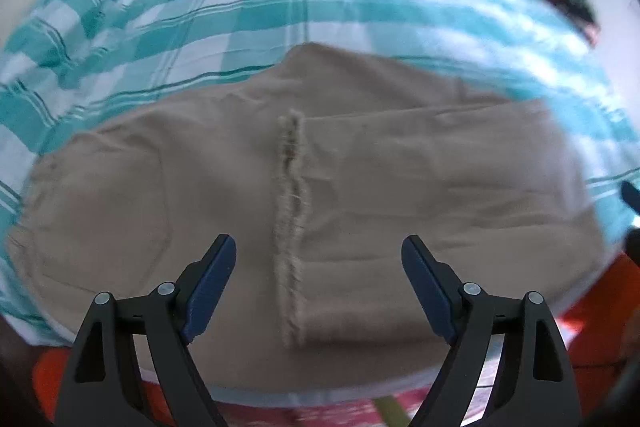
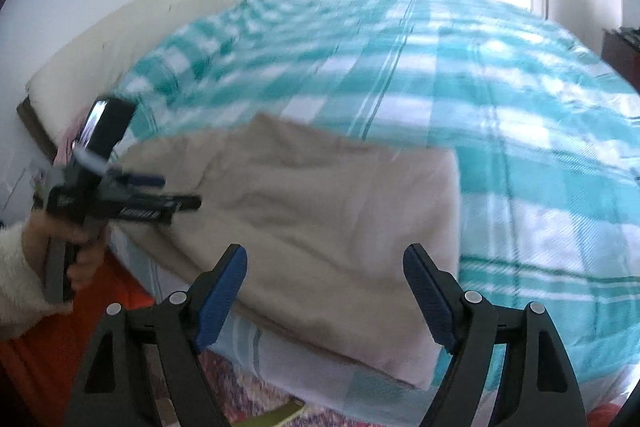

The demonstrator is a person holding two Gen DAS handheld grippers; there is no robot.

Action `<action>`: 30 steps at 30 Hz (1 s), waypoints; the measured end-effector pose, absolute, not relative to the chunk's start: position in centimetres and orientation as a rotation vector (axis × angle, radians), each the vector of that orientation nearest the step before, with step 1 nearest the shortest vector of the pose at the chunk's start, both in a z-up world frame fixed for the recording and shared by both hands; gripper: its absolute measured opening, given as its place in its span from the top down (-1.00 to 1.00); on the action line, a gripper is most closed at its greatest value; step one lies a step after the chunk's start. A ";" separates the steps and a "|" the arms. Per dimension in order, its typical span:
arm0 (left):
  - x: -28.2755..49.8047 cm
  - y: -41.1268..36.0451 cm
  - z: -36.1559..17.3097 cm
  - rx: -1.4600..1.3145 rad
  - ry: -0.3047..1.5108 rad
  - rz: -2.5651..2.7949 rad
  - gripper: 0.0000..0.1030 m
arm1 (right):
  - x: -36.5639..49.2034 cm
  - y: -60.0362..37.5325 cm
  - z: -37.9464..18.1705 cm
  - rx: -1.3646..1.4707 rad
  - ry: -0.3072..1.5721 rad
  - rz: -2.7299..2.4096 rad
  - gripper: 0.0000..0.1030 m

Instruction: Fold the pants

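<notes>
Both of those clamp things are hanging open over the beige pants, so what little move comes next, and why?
Probably lower the left hand-held gripper onto the frayed hem and pinch it. The pants lie folded once on the checked bedspread, both grippers empty, so another fold seems due.

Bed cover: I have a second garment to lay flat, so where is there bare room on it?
The checked cover is bare beyond the tan pants' far edge, toward the wall, and to their right. The near edge is crowded: the pants lie along it, with both open grippers, left and right, over them.
</notes>
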State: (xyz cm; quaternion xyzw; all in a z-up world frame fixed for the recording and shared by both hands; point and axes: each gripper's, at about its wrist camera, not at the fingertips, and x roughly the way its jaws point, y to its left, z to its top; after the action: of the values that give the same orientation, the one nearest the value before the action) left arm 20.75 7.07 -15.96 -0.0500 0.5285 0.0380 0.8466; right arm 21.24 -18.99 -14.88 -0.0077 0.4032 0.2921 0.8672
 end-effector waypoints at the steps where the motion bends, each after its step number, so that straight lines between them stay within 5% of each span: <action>1: 20.3 7.1 -15.9 -0.133 1.105 0.065 -0.71 | 21.2 -19.0 -14.4 -0.003 0.826 0.609 -0.55; 14: 18.1 8.1 -18.5 -0.212 1.100 0.017 -0.75 | 22.6 -17.0 -19.9 0.008 1.039 0.569 -0.56; 30: 17.5 8.1 -18.9 -0.210 1.051 -0.019 -0.98 | 22.1 -16.8 -18.6 0.012 1.022 0.548 -0.56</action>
State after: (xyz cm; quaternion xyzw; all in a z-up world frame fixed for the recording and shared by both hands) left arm 17.54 8.15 -18.91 -0.1003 0.5009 -0.0089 0.8596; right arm 22.10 -16.75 -18.65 0.0058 0.4827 0.2589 0.8366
